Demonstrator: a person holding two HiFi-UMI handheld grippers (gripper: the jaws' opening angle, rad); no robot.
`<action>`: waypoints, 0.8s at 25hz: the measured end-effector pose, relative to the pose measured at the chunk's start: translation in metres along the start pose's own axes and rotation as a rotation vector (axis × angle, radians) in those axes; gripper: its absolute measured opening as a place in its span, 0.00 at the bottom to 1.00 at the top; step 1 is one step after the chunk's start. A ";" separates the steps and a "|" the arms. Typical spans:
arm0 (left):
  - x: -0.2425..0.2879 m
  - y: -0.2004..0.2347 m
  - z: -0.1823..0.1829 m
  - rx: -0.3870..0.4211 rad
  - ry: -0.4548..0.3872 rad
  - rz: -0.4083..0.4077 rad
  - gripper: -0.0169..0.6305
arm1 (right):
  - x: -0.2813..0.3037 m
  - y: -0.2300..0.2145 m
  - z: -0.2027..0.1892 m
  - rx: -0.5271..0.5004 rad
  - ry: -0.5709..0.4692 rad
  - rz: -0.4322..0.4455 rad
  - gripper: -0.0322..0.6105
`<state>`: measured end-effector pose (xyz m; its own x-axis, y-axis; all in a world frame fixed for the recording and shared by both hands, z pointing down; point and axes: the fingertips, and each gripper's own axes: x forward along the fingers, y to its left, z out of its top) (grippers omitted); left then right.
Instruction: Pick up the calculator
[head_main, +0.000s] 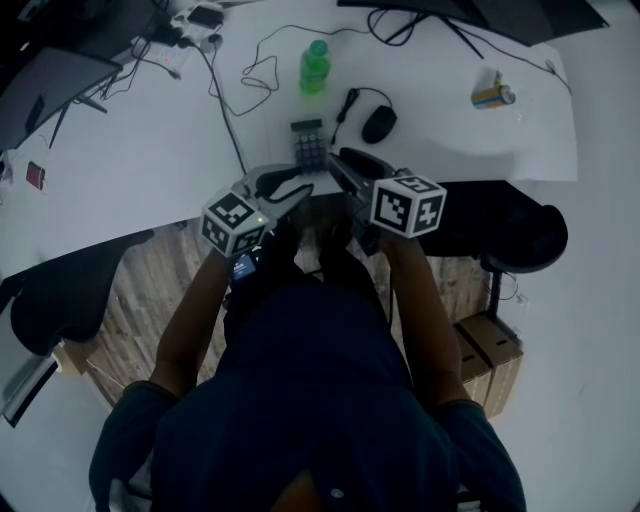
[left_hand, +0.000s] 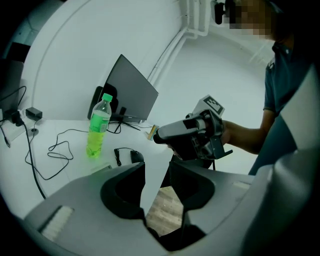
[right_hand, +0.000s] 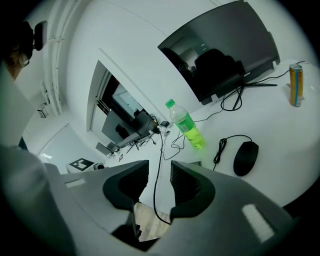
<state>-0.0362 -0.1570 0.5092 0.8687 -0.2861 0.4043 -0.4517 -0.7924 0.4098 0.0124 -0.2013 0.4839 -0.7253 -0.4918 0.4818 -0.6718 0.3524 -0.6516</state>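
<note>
A white desk (head_main: 150, 150) fills the upper part of the head view, with the person's dark-shirted body below it. A dark monitor (right_hand: 225, 50) stands at the desk's far edge and an open laptop (head_main: 45, 85) sits at the far left. Black chair seats (head_main: 60, 290) show low on either side above a wooden floor, and cardboard boxes (head_main: 490, 350) lie at the right.

The left gripper (head_main: 285, 190) and the right gripper (head_main: 345, 160) are held side by side over the desk's near edge, each with a cube of black-and-white square markers. The left gripper's (left_hand: 156, 172) jaws stand a little apart with nothing between them; only desk edge and floor show through the gap. The right gripper's (right_hand: 159, 172) jaws are likewise slightly spread and empty, with a black cable running past beyond them.

A plastic bottle (head_main: 315, 68) with a green cap stands upright mid-desk, largely full of bright green drink; its label cannot be read. A black mouse (head_main: 379, 124) lies to its right, its cord looping back. A slim can (right_hand: 296, 85) stands near the monitor, with print too small to read.

The calculator (head_main: 309, 145) lies flat on the desk, nearer the person than the bottle, left of the mouse and just ahead of the gripper tips. No figures can be read on its display or keys.
</note>
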 end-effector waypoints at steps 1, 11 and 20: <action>0.000 0.001 -0.002 -0.014 -0.004 0.000 0.26 | 0.001 -0.002 -0.002 0.003 0.003 -0.003 0.25; 0.006 0.018 -0.023 -0.097 0.004 0.029 0.27 | 0.008 -0.020 -0.014 0.030 0.032 -0.021 0.25; 0.022 0.030 -0.042 -0.161 0.032 0.033 0.27 | 0.015 -0.038 -0.020 0.041 0.062 -0.045 0.25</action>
<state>-0.0393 -0.1643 0.5642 0.8470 -0.2911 0.4448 -0.5089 -0.6859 0.5202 0.0244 -0.2058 0.5280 -0.7033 -0.4559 0.5455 -0.6981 0.2976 -0.6513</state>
